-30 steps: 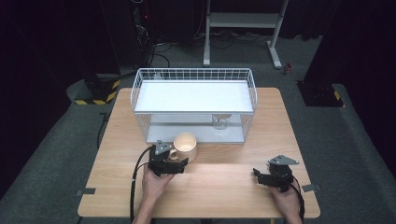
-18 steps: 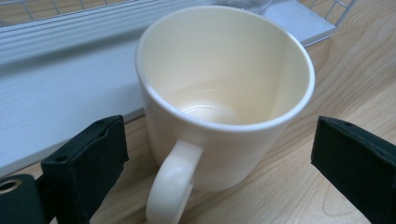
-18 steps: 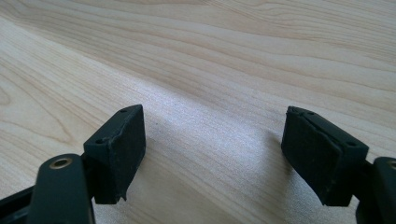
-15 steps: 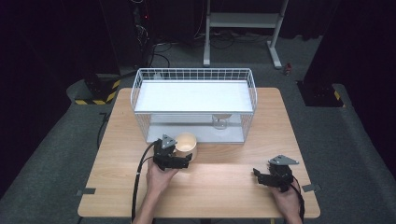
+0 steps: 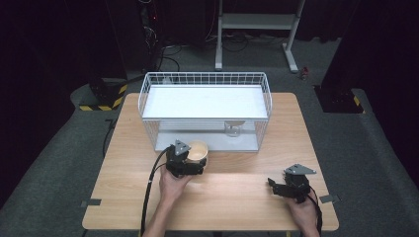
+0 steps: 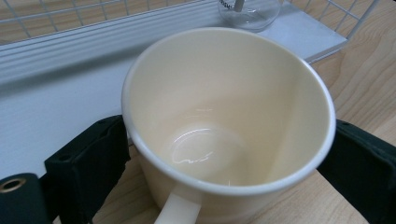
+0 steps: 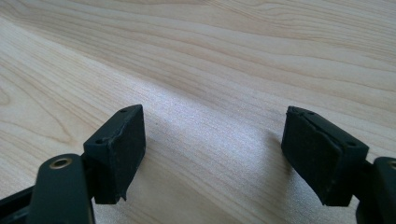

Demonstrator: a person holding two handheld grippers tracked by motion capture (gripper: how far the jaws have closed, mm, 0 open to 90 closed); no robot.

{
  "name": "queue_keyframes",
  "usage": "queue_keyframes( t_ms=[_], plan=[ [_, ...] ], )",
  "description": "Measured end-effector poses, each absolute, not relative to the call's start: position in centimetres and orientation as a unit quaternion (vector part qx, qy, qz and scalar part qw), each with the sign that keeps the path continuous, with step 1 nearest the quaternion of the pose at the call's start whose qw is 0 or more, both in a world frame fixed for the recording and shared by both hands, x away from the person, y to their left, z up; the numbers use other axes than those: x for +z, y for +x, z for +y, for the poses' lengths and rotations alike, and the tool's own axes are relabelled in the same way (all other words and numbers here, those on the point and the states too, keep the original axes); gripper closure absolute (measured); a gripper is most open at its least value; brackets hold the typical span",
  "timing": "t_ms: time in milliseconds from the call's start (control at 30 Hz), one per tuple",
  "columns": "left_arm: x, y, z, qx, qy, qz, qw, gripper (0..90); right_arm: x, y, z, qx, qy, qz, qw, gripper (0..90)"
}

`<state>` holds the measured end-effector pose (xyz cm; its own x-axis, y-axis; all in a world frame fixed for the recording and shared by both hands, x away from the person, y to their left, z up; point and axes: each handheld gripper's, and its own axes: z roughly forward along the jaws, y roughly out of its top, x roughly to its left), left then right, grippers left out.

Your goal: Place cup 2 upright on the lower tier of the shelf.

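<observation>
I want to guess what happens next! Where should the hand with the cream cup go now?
Probably a little further forward, to slide the cream ceramic mug onto the white lower shelf of the white wire rack. The left gripper has its jaws pressed on the mug's sides, right at the shelf's front edge, and the clear glass stands further right.

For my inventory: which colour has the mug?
Cream, the mug; best seen in the left gripper view.
</observation>
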<state>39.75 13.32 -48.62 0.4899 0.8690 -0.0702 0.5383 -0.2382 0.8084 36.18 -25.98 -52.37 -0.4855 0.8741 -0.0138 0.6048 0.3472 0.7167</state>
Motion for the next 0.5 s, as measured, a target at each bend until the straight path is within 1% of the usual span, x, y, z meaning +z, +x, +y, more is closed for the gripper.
queue_keyframes(
  t_ms=[200, 500],
  plan=[
    [-48.89, 39.97, 12.85, 0.214, 0.761, 0.464, 0.399, 8.7, -52.37, 36.18, -25.98, 0.332, 0.465, 0.795, 0.203, 21.9],
    [-49.05, 39.96, 12.47, 0.225, 0.763, 0.463, 0.390, 8.9, -52.37, 36.18, -25.98, 0.332, 0.465, 0.795, 0.203, 21.9]
  ],
)
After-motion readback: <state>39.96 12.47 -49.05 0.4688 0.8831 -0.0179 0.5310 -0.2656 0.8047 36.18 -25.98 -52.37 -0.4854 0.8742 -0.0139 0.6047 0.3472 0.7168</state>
